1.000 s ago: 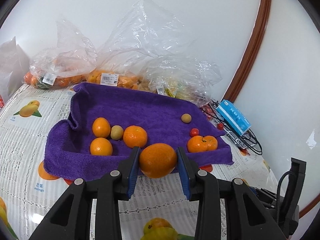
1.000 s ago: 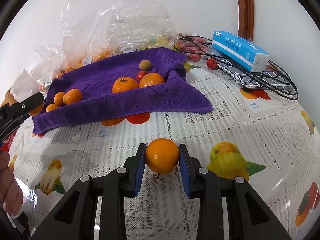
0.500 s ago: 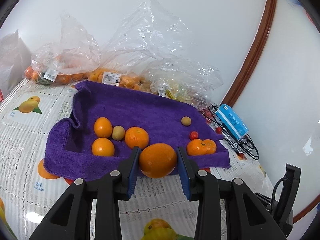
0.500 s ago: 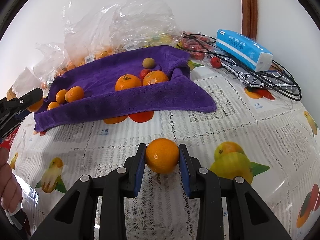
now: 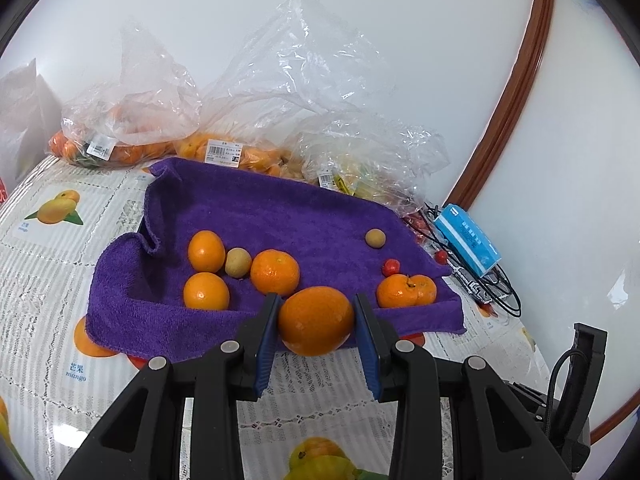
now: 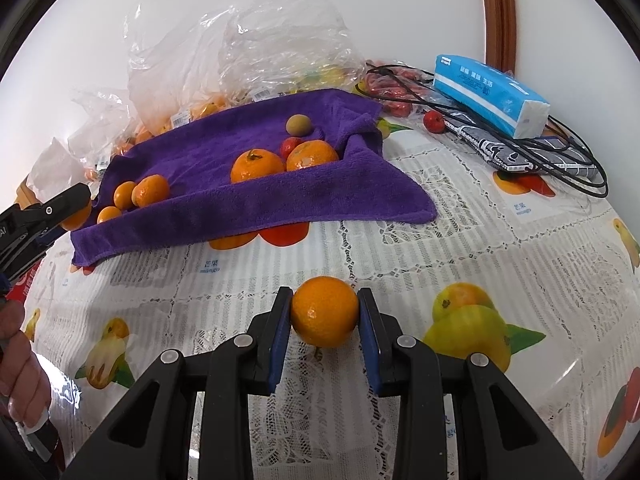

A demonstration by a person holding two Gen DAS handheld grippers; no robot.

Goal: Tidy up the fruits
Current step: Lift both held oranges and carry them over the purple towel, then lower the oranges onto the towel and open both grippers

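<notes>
Near: left gripper [image 5: 315,322] clamped on a large orange [image 5: 316,320], blue pads tight on both sides. Right gripper [image 6: 325,314] likewise clamped on a smaller orange [image 6: 325,311], held just above the fruit-print tablecloth [image 6: 440,240]. Nothing has really changed over the last second: both grips unchanged, hands steady, only a slight shift of view on the left side. My read: a pause mid-carry, both fruits picked but neither placed yet.

Middle: purple towel [image 5: 280,216] spread on the table, front edge bunched up. On it, left cluster of three oranges [image 5: 206,251] plus a small tan fruit [image 5: 238,263]; on the right, two oranges side by side [image 5: 406,290], a small red fruit [image 5: 390,267], another tan fruit [image 5: 375,237]. The left-held orange hangs at the towel's front edge; the right-held one is well short of it. Looks like sorting by kind, so both probably go with the orange groups.

Held fruit: glossy, dimpled skin, round, firm-looking, no visible damage. Could roll once released on the soft towel.

Far: clear plastic bags [image 5: 304,80] with more fruit against the wall, a blue tissue pack [image 6: 490,94] on black cables [image 6: 568,160] at right.
</notes>
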